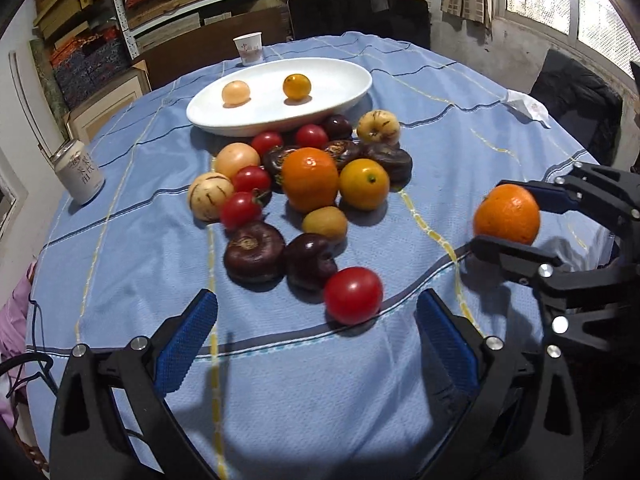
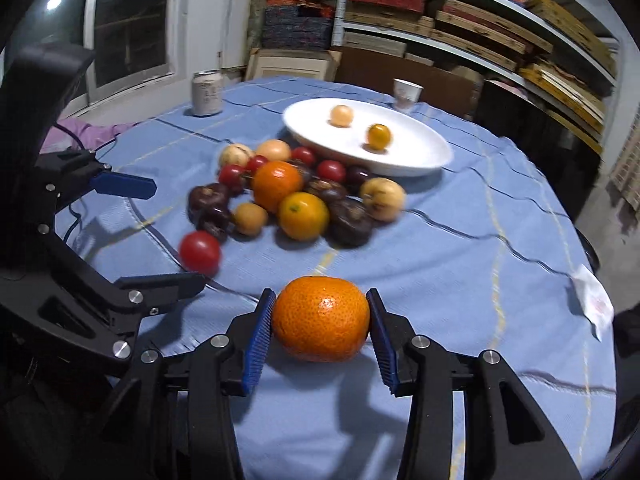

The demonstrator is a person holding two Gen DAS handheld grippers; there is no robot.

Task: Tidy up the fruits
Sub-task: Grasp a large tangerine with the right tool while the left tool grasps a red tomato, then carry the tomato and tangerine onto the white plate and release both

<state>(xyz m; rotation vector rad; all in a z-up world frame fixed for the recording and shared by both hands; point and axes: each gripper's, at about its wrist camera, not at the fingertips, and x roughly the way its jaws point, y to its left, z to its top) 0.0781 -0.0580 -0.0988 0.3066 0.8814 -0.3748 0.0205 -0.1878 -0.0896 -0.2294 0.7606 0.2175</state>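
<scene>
The orange (image 2: 322, 322) is seen between the two blue pads (image 2: 258, 336) of the right gripper (image 2: 320, 332); the pads look to be touching its sides, so it is judged to be held, though how tightly cannot be told; it is kept low over the blue cloth (image 2: 440, 264), well apart from the pile of fruit (image 2: 296, 200) and from the white plate (image 2: 420, 160); the left gripper (image 1: 316, 344) is held wide open with nothing in it, near a red tomato (image 1: 353, 295)

The orange is thought to be round, a bit heavy and firm, with bumpy skin that should not slip much; it could roll if let go on the cloth; it is best gripped across its fat middle, as is done now; a hard squeeze could bruise it; the tomato is likely softer and smoother, so a gentle grip would be needed
</scene>
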